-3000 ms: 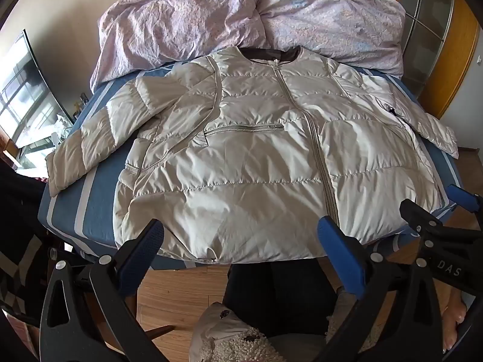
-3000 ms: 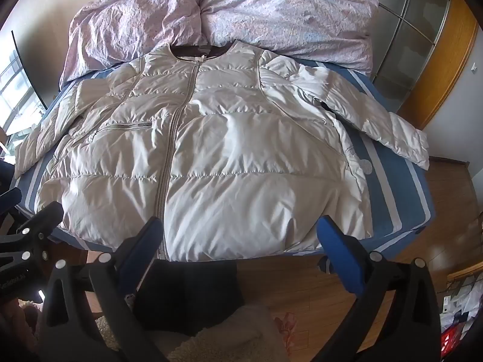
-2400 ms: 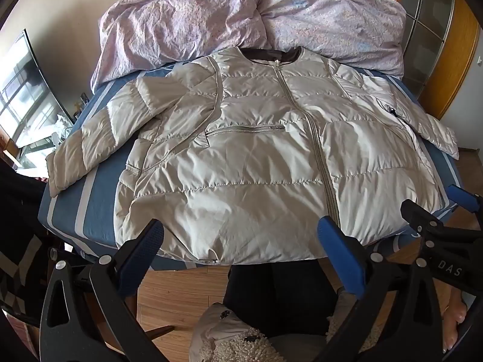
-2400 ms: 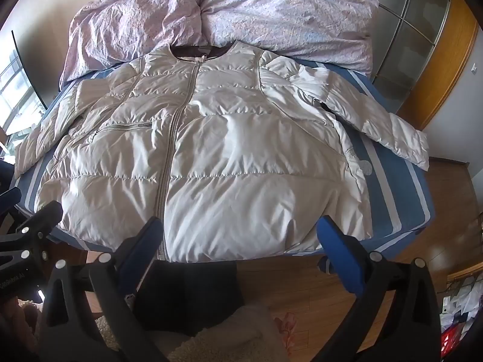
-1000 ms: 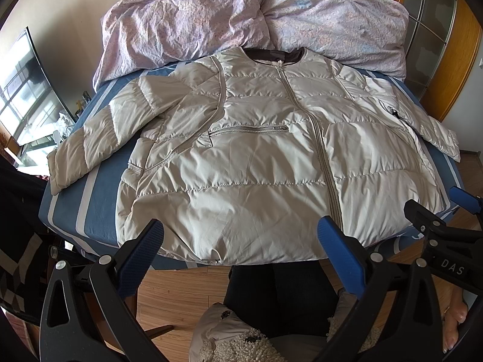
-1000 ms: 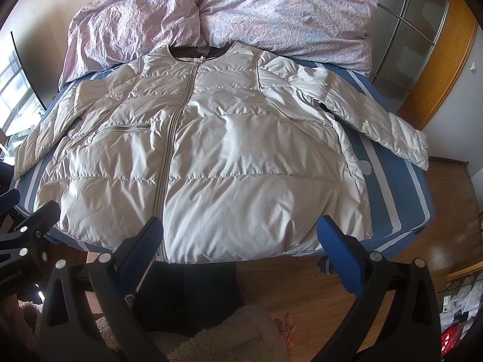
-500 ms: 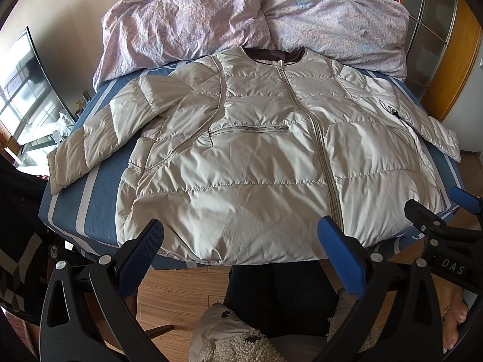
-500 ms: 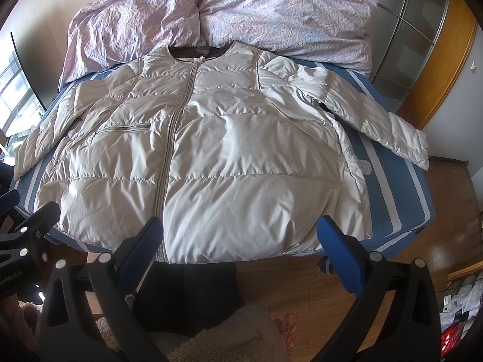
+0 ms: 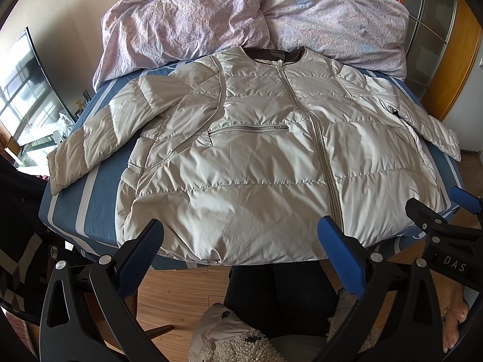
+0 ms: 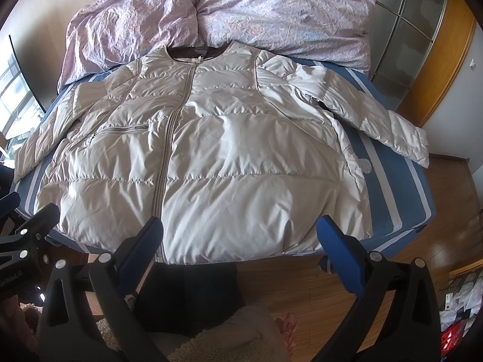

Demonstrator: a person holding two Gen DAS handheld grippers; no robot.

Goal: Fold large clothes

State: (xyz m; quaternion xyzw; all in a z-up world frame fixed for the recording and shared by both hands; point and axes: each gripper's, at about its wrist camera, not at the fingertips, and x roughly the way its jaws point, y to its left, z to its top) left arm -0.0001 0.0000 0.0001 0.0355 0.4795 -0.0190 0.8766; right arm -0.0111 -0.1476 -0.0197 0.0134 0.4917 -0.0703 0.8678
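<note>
Just beyond the spread blue pads of the left tongs (image 9: 240, 241) lies the hem of a pale quilted jacket (image 9: 256, 157), and the right tongs (image 10: 240, 241) face the same hem from the other side; neither pair touches the cloth. Both tongs stand wide apart and hold nothing, hanging over the wooden floor (image 10: 302, 280) in front of the bed's near edge. The jacket is spread flat, front up and zipped, on the blue striped sheet (image 9: 96, 193) of the bed, collar away from the tongs, one sleeve reaching out toward each side edge. In the left wrist view the right tongs show at the right border, where white letters "DAS" (image 9: 454, 267) can be read on the black frame; in the right wrist view the left tongs show at the left border with print that reads roughly "Robot.AI", partly cut off. Behind the collar a crumpled lilac duvet (image 10: 241, 12) is heaped against the wall. Below the tongs the person's dark trousers (image 9: 280, 298) and fleecy garment are seen.
</note>
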